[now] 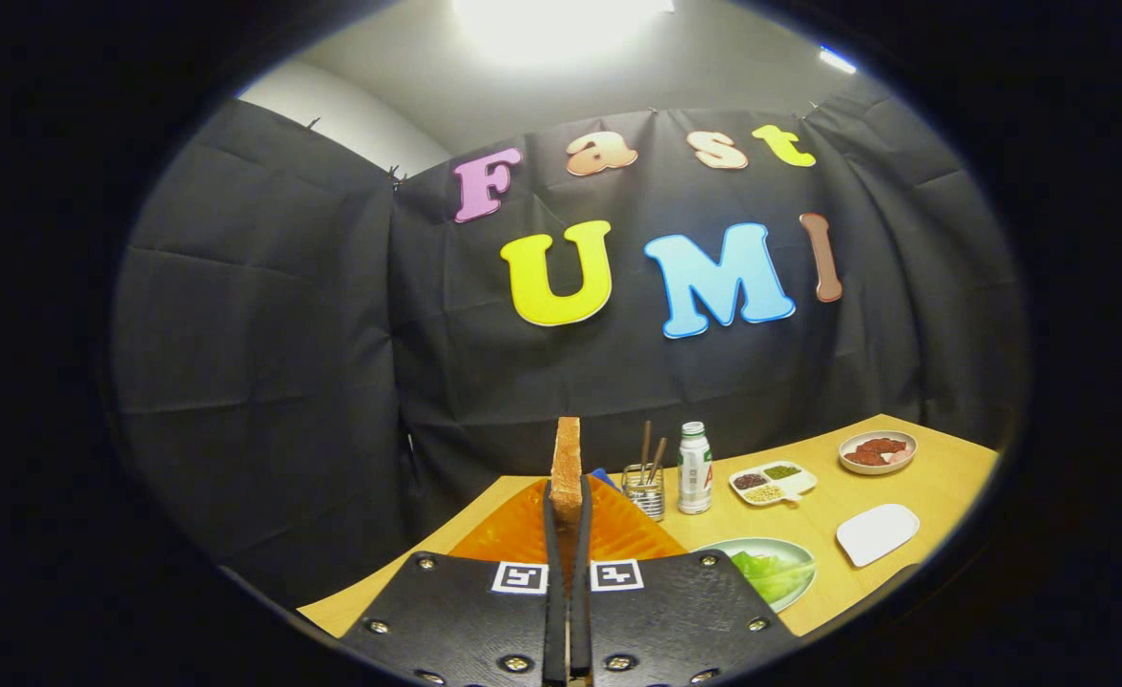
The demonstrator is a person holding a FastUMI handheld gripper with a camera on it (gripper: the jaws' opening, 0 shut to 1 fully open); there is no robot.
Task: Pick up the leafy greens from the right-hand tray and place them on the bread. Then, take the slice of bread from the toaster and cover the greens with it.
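Pinching a slice of bread [567,468] edge-on, the fingers [567,534] of the gripper [567,520] are nearly closed, one pressing on each face of the slice, which stands upright between them and is held well above the bench [914,487]. An orange surface [618,534] is seen just behind and below the slice; what it belongs to cannot be made out. To the right of the fingers, a pale green plate [795,553] is seen with leafy greens [766,572] lying on it. Whether a lower slice of bread sits under those greens cannot be told, since the near part of the plate is hidden by the gripper body.

As a judgement, the task is taken to be in its second half: the bread slice is already lifted and gripped, and what is left is to carry it across to the greens and lay it flat over them. Whether the greens already rest where the task wants them is not settled by this view.

Farther back on the bench, a glass with sticks [646,487], a small bottle [695,468], a divided dish of seeds [773,482], a bowl of red slices [877,451] and a white dish [877,532] are set apart from one another.
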